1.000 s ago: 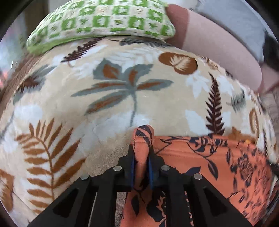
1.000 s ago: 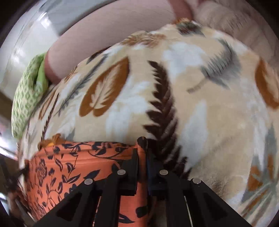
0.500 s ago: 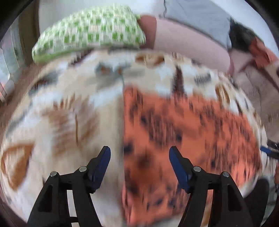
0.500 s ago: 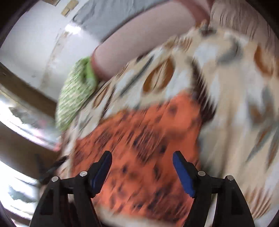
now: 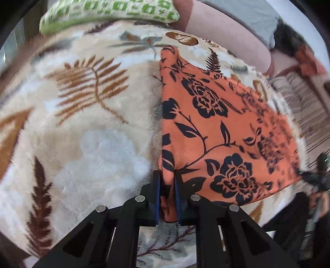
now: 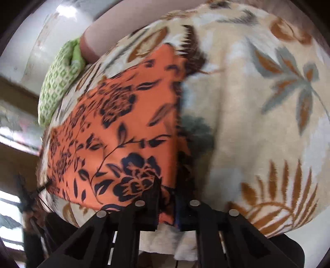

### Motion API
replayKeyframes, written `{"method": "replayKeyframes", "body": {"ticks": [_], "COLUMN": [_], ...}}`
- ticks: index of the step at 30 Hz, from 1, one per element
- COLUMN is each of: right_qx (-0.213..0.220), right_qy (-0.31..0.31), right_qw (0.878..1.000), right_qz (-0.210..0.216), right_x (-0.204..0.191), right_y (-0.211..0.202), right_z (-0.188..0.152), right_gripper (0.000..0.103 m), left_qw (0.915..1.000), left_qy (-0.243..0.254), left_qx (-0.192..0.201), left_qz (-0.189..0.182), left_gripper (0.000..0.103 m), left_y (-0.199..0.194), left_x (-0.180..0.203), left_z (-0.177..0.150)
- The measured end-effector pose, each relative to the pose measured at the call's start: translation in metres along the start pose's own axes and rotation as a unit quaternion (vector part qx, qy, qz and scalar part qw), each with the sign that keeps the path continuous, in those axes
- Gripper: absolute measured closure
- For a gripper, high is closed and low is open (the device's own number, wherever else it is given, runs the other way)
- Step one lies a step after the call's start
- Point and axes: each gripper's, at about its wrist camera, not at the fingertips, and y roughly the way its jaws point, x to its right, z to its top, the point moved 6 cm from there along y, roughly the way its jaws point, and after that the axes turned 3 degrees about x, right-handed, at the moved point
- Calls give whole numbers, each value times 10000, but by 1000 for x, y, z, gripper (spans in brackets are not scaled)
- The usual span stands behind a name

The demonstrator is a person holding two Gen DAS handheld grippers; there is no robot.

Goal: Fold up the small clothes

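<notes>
An orange garment with a black flower print lies flat on a cream leaf-patterned blanket. My left gripper is shut on the garment's near left corner. In the right wrist view the same garment spreads to the left, and my right gripper is shut on its near right corner. The cloth's far edge reaches toward the back of the blanket.
A green and white patterned pillow lies at the far end of the blanket, also in the right wrist view. A pink bolster runs behind. A striped cloth lies at the right. The blanket's near edge drops off.
Both grippers let go of the garment's far corners, opened, pulled back toward me, and have now shut on its near corners. The garment now lies spread out.
</notes>
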Motion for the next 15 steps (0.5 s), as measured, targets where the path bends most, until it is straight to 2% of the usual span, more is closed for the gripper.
{"method": "replayKeyframes", "body": {"ticks": [2, 5, 7, 10, 11, 12, 13, 15], "right_qx": [57, 122, 543, 603, 457, 370, 373, 400], "right_qy": [-297, -4, -119, -450, -565, -588, -586, -506], "right_qw": [9995, 9999, 9981, 9969, 9959, 9950, 9944, 9936], "right_qz": [-98, -108, -254, 234, 548, 716, 795, 931], "right_x": [-10, -7, -17, -55, -74, -86, -95, -102], "right_y": [-3, -17, -40, -53, -46, -37, -28, -11], "right_z": [0, 2, 8, 14, 16, 19, 23, 29], "right_gripper": [86, 84, 81, 75, 58, 26, 18, 17], "left_qw": [9997, 9983, 9966, 9922, 9922, 9925, 9923, 9909], "left_qy": [207, 407, 489, 614, 528, 449, 442, 536], "left_qx": [-16, 154, 409, 872, 982, 1055, 1085, 1099], "left_qz": [102, 380, 530, 644, 561, 429, 396, 565], "left_gripper": [79, 67, 47, 29, 27, 27, 27, 27], "left_y": [-4, -21, -34, -50, -49, -45, -39, -21], "left_x": [3, 9, 19, 49, 62, 78, 91, 111], "left_z": [2, 8, 14, 25, 33, 38, 42, 48]}}
